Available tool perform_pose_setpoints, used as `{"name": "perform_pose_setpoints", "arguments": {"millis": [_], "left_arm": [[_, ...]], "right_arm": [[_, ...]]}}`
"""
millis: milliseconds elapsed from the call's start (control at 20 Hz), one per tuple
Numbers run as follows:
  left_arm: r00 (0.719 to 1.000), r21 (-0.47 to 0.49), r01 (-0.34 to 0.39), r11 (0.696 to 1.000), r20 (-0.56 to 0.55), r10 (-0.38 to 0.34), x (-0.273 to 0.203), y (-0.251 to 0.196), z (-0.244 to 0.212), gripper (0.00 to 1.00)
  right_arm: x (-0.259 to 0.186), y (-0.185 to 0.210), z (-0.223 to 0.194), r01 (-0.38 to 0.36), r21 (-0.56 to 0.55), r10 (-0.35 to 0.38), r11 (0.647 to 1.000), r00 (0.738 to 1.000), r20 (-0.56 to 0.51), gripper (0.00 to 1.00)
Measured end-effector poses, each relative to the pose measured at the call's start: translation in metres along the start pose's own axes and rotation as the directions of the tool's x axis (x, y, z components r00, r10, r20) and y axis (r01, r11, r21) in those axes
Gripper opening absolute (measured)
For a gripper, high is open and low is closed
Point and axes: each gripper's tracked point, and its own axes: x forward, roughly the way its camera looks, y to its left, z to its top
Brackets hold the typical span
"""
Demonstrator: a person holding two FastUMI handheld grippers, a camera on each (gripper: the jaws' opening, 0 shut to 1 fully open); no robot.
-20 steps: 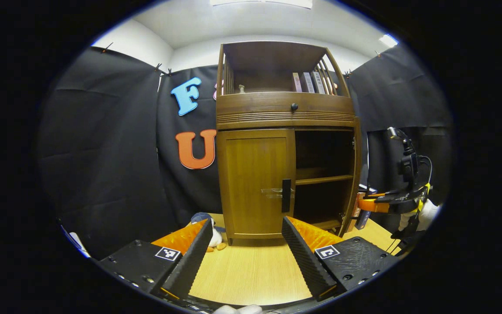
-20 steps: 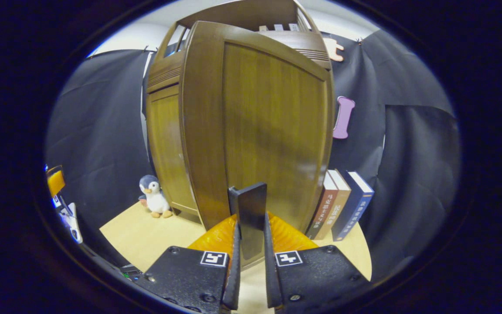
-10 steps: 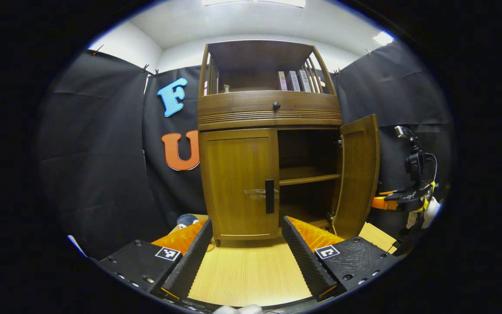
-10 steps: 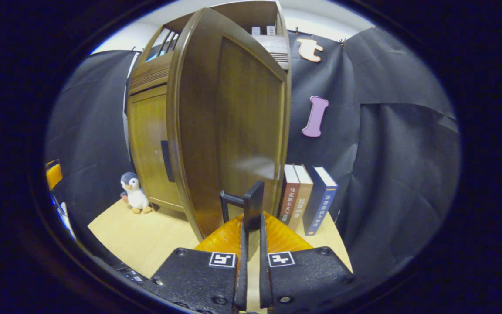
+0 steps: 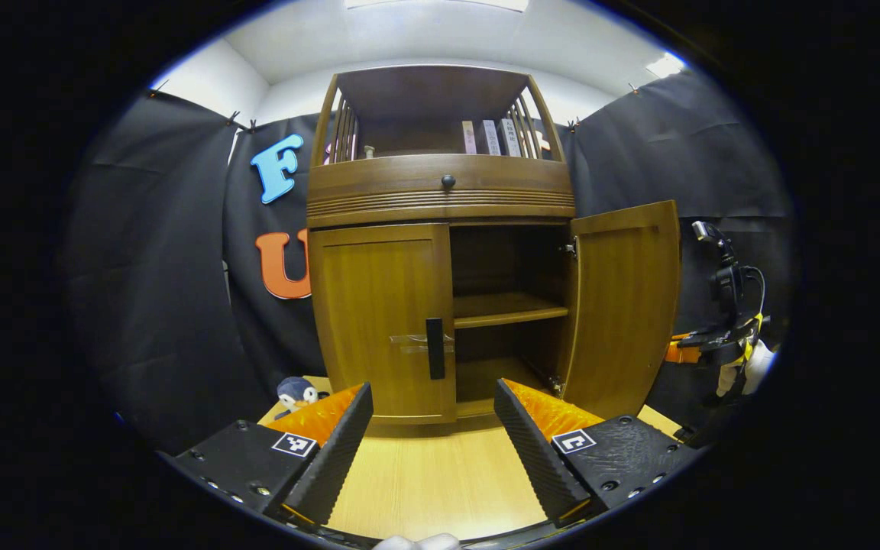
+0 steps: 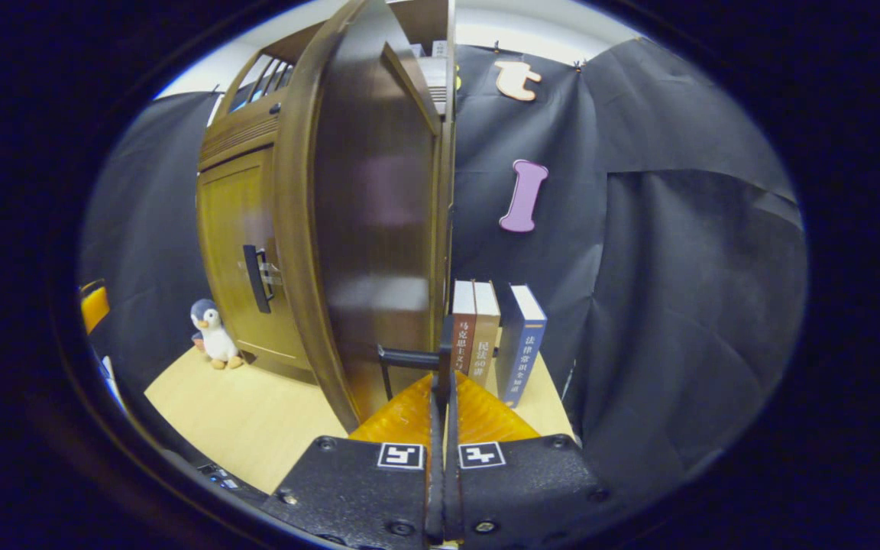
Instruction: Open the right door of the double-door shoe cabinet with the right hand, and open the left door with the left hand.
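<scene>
The right tool [image 6: 441, 367] pinches the handle [image 6: 440, 353] of the right door [image 5: 623, 305], which stands swung wide open. The left tool [image 5: 432, 420] hangs spread above the desk [image 5: 440, 489], short of the closed left door [image 5: 383, 321] of the shoe cabinet [image 5: 440, 198].

Penguin toy [image 5: 294, 392] half hidden — left claw's finger [image 5: 331, 451] covers it.

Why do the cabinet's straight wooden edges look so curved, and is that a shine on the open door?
In the left gripper view the fisheye lens bows the cabinet outward; ceiling lights glare at the top. In the right gripper view the open right door bulges, close to the lens, with soft pale reflections on its surface.
</scene>
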Motion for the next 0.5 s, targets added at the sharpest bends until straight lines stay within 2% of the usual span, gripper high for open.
{"name": "perform_pose_setpoints", "arguments": {"millis": [200, 500], "left_arm": [[1.000, 0.002, 0.001, 1.000, 0.000, -0.001, 0.007, -0.020, 0.005, 0.96], [1.000, -0.013, -0.017, 1.000, -0.001, 0.017, 0.016, -0.046, 0.010, 0.96]], "right_arm": [[0.000, -0.012, 0.001, -0.049, -0.013, 0.049, 0.999, 0.999, -0.009, 0.04], [0.006, -0.040, 0.003, -0.150, 0.062, 0.152, 0.987, 0.988, -0.031, 0.04]]}}
